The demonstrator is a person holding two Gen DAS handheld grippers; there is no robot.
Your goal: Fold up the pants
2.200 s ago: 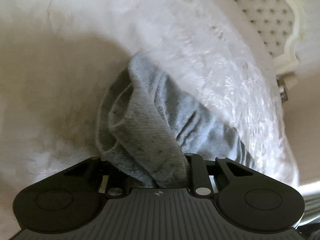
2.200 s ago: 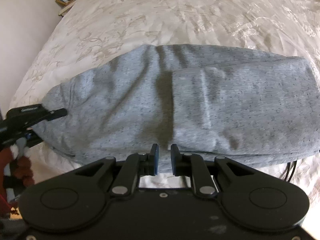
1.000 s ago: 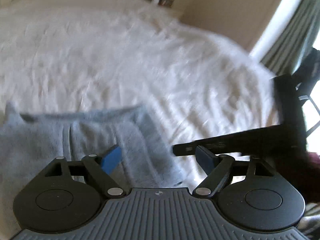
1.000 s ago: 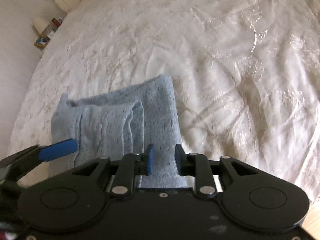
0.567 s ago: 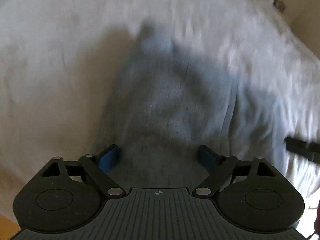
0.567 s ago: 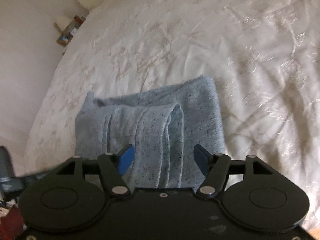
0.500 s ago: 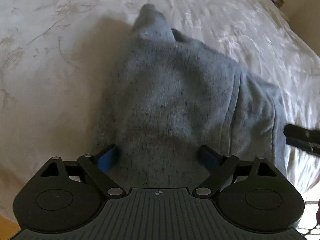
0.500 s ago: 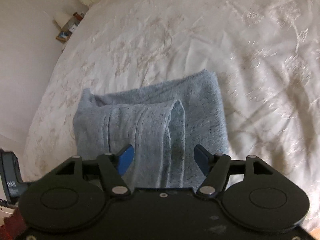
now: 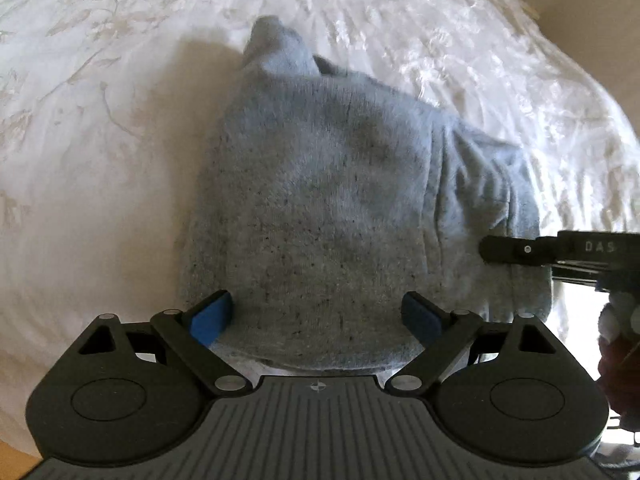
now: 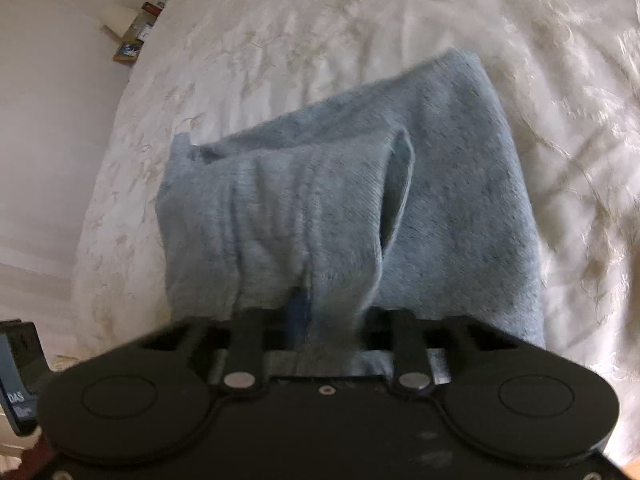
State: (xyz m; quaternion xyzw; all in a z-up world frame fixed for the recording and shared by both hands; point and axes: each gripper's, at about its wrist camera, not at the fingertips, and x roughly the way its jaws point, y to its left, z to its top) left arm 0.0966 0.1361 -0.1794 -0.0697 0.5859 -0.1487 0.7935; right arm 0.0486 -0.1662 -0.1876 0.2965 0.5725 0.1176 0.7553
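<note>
The grey pants (image 9: pixel 336 208) lie folded into a compact bundle on the white bedspread (image 9: pixel 88 120). My left gripper (image 9: pixel 316 316) is open, its blue pads wide apart over the near edge of the bundle, holding nothing. In the right wrist view the pants (image 10: pixel 448 200) fill the middle, and my right gripper (image 10: pixel 324 320) has closed on a raised fold of the upper layer near its near edge. The right gripper's black body (image 9: pixel 560 252) shows at the right edge of the left wrist view, touching the bundle's right side.
The bedspread (image 10: pixel 320 40) stretches all around the bundle. A white wall and a bedside shelf with small items (image 10: pixel 132 40) are at the far left of the right wrist view. The bed's edge runs along the lower left of the left wrist view.
My right gripper was open half a second ago and has now shut on a fold of the pants. My left gripper stays open over the bundle and has barely moved.
</note>
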